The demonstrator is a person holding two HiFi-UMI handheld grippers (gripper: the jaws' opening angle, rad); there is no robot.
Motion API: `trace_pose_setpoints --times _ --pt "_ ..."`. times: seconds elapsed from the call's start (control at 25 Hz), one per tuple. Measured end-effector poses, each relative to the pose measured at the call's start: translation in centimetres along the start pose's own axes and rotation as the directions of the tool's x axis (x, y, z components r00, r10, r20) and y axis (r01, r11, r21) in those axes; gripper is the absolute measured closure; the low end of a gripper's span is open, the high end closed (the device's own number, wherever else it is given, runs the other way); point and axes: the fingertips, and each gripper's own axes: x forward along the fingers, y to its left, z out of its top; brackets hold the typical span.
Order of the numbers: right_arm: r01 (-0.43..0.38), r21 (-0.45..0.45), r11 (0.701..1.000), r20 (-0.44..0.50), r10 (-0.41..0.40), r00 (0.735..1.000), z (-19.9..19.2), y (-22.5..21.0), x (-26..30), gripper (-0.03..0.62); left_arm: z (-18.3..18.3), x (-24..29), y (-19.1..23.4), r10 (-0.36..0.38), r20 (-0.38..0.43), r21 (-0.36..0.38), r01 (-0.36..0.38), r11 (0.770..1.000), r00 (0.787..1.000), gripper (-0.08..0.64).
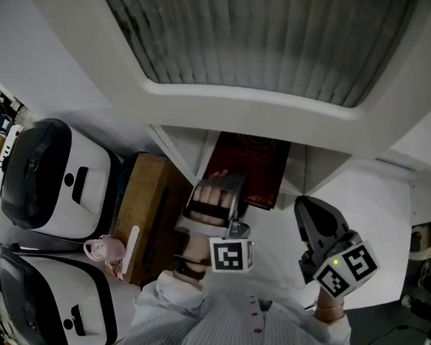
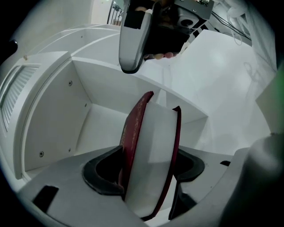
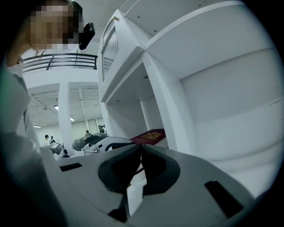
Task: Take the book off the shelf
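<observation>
**Left gripper clamped on book at shelf mouth**

Nearest me, the left gripper has both jaws against the covers of the book, one on each side. The grip is wide and the pale page edge faces the camera. The book is dark red and tilted between the jaws, and its far part is inside the shelf. From the head view I see it in the lower white compartment, with its near edge at the opening where the gripper meets it.

The right gripper has its jaw tips together and nothing between them. It hangs apart, to the right of the book, over a white tabletop.

Left of the shelf sits a brown box, with a small pink thing just beside it. Further left are two white-and-black machines.

Far off, the right gripper view shows a big hall with white columns, a railing up high, and a few small people I can't make out.
</observation>
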Motion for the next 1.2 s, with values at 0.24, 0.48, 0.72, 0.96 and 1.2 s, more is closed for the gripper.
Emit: trace_pose_setpoints --times 0.24,0.48,0.72,0.96,1.2 --pt "-0.005 -0.005 1.0 -0.012 0.005 1.0 -0.1 0.1 0.3 0.578 0.1 -0.2 0.3 0.016 0.007 0.009 -0.016 1.0 1.0 0.249" --pt "-0.02 -0.007 1.0 -0.018 0.02 1.0 -0.4 0.3 0.8 0.578 0.1 -0.2 -0.1 0.005 0.007 0.006 -0.005 1.0 1.0 0.25" --pt "-0.041 -0.004 0.999 -0.009 0.041 0.999 -0.2 0.5 0.9 0.578 0.0 -0.4 0.1 0.024 -0.012 0.013 -0.024 1.0 1.0 0.25" --pt "-0.025 -0.002 1.0 0.018 0.025 1.0 0.1 0.5 -0.1 0.578 -0.1 -1.3 -0.8 -0.015 -0.026 0.002 0.015 1.0 1.0 0.253" --pt "-0.01 -0.011 1.0 0.037 0.011 0.999 0.4 1.3 -1.6 0.578 0.0 -3.0 -0.3 0.008 -0.02 -0.023 -0.009 1.0 1.0 0.259"
